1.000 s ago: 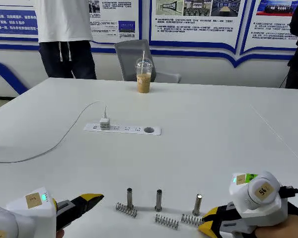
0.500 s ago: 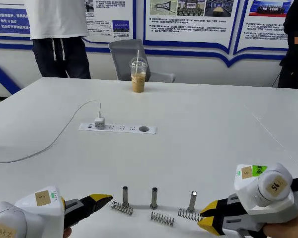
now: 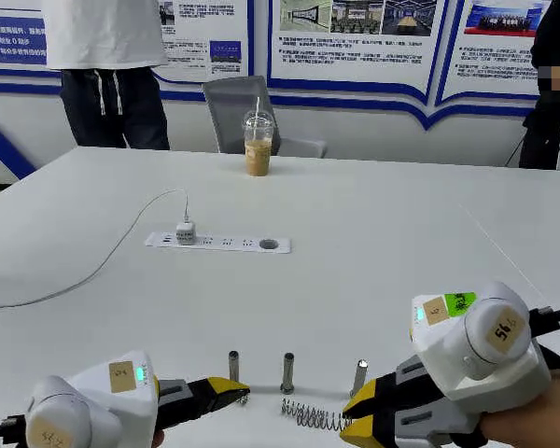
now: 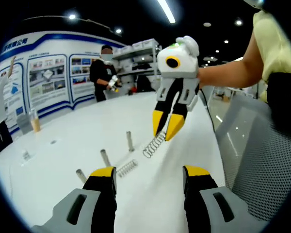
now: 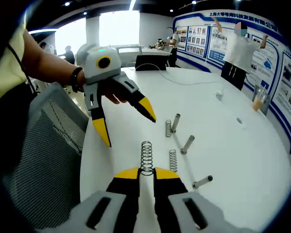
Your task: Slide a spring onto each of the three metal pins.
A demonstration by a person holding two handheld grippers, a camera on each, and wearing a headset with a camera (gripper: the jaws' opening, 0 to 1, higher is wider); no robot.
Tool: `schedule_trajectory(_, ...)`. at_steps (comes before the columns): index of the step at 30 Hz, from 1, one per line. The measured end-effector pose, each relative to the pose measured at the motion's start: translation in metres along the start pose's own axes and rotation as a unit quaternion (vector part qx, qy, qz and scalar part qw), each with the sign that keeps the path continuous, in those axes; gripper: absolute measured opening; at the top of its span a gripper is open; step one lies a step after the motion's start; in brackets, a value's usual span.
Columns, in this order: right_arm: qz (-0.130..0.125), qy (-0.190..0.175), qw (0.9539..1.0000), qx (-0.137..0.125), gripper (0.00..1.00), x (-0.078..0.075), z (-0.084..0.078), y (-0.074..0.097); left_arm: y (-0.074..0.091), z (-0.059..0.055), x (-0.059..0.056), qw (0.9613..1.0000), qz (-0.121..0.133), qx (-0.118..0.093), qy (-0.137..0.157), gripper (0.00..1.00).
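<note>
Three short metal pins stand in a row near the table's front edge: left pin (image 3: 233,365), middle pin (image 3: 287,371), right pin (image 3: 359,375). My right gripper (image 5: 146,172) is shut on the end of one spring (image 5: 146,155), which sticks out forward from its tips, in front of the right pin. From the left gripper view that spring (image 4: 153,144) hangs from the right gripper (image 4: 167,130). A second spring (image 5: 172,160) lies by the middle pin (image 5: 186,144), a third (image 5: 168,127) by the far pin (image 5: 175,123). My left gripper (image 4: 150,172) is open beside the left pin.
A white power strip (image 3: 217,242) with a plugged charger and cable lies mid-table. An iced coffee cup (image 3: 258,144) stands at the far edge, with a grey chair (image 3: 235,98) behind it. People stand by the back wall. A mesh chair (image 5: 43,145) is at the near side.
Both grippers have moved in toward the pins. The right gripper has come onto the right-hand spring and shut on it. The left gripper's tips have reached the left pin.
</note>
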State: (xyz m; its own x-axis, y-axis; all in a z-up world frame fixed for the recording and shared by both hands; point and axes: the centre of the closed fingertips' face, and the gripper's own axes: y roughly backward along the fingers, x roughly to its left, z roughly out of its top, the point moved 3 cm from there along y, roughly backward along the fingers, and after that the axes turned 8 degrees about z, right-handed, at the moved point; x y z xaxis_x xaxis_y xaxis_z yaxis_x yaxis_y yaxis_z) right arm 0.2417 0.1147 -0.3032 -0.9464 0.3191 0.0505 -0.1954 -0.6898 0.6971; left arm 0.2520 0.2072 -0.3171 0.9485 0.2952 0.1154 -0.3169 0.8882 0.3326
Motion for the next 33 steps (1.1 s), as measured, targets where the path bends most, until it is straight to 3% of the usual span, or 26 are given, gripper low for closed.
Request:
schedule_trajectory(8, 0.026, 0.000, 0.9995, 0.016, 0.12, 0.010, 0.007, -0.004, -0.010, 0.001, -0.013, 0.9988, -0.026, 0.005, -0.041, 0.44)
schedule_trajectory(15, 0.044, -0.005, 0.9985, 0.032, 0.12, 0.017, 0.008, -0.006, -0.015, 0.000, -0.020, 0.9965, -0.037, 0.004, -0.075, 0.27)
schedule_trajectory(25, 0.051, -0.009, 0.9977, 0.043, 0.12, 0.024, 0.011, -0.007, -0.017, 0.002, -0.020, 0.9957, -0.031, 0.000, -0.087, 0.12)
schedule_trajectory(33, 0.042, -0.005, 0.9987, 0.028, 0.12, 0.026, 0.025, 0.000, -0.018, 0.004, -0.020, 0.9958, -0.031, -0.002, -0.086, 0.12)
